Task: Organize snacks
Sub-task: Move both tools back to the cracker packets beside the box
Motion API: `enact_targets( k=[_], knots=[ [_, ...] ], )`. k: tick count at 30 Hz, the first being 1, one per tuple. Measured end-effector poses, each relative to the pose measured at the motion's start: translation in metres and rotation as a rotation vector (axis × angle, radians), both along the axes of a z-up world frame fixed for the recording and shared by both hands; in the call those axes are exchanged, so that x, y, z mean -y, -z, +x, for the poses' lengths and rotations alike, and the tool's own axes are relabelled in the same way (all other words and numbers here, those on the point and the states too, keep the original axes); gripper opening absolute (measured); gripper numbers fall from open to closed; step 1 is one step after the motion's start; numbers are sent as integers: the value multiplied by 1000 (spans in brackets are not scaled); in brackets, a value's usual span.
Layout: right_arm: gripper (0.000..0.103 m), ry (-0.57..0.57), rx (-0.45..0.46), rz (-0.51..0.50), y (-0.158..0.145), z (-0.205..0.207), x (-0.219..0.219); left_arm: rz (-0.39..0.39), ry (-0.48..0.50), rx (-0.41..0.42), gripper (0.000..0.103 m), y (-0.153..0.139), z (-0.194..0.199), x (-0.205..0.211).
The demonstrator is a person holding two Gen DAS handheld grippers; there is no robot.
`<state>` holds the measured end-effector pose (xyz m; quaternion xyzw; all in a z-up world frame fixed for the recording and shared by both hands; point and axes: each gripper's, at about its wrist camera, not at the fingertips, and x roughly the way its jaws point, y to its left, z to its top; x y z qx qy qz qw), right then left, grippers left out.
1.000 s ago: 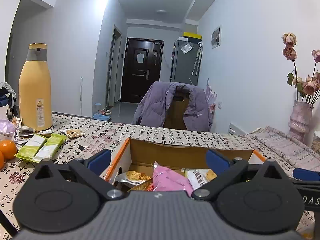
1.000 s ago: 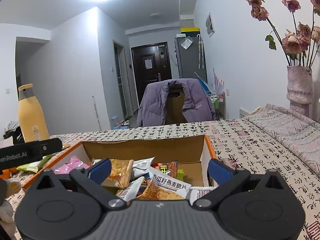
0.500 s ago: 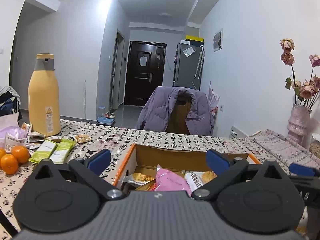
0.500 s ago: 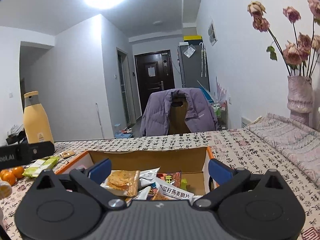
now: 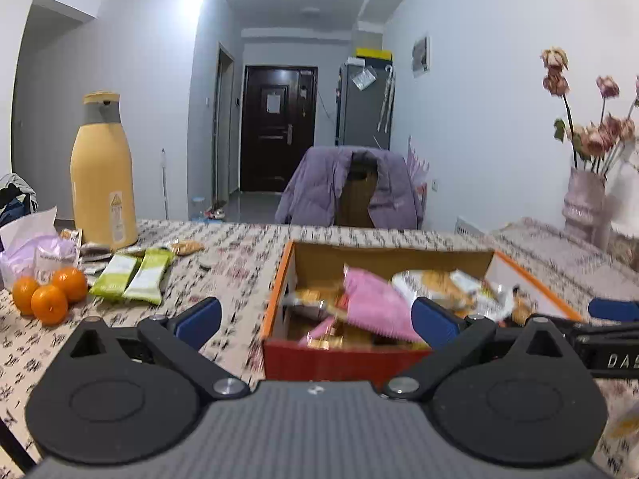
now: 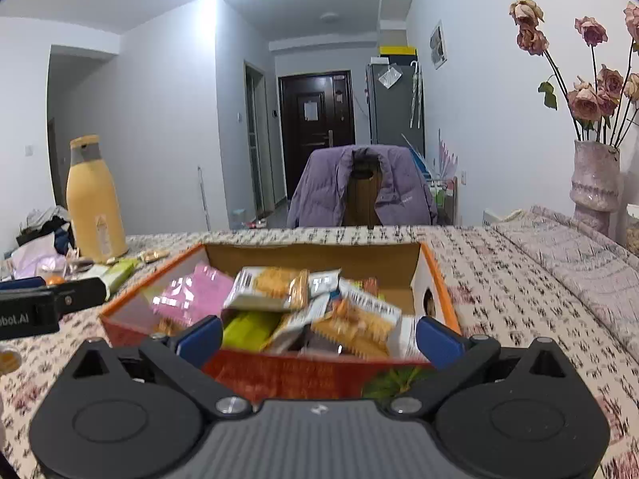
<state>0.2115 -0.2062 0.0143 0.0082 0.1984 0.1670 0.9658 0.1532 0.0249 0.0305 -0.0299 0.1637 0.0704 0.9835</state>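
An open cardboard box with orange rim (image 5: 279, 279) (image 6: 433, 275) sits on the patterned tablecloth, filled with several snack packets, among them a pink packet (image 5: 373, 299) (image 6: 191, 299) and a biscuit packet (image 6: 271, 289). My left gripper (image 5: 317, 321) is open and empty, in front of the box's near left corner. My right gripper (image 6: 319, 337) is open and empty, in front of the box's near wall. Two green snack bars (image 5: 133, 275) lie on the cloth left of the box.
A tall yellow bottle (image 5: 103, 171) stands at the back left, with three oranges (image 5: 48, 295), a lilac bag (image 5: 32, 251) and small wrappers nearby. A vase of dried roses (image 6: 595, 183) stands at the right. A chair with a purple jacket (image 6: 361, 187) is behind the table.
Both grippers have pulled back and risen from the box, so its red front wall and more of the table now show. Both stay open and empty.
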Motion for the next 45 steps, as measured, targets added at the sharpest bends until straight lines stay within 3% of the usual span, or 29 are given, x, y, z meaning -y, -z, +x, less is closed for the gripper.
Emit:
enact_targets(
  k=[10,20,37,45],
  knots=[
    [103,-15,-85,-14,22,-28,-7,15,35,-75,103,28,-29,-18],
    [103,-12,-157,-58,37,-35,-26,-31,49,-137,103,52,-28,-31],
    [103,-49,-279,-169,50,7,-76,-100,29,-130,103,54,-30,-42],
    [84,-46,-306,-176,58,10,-79,-105,29,-127,103,55,-30,-42]
  ],
)
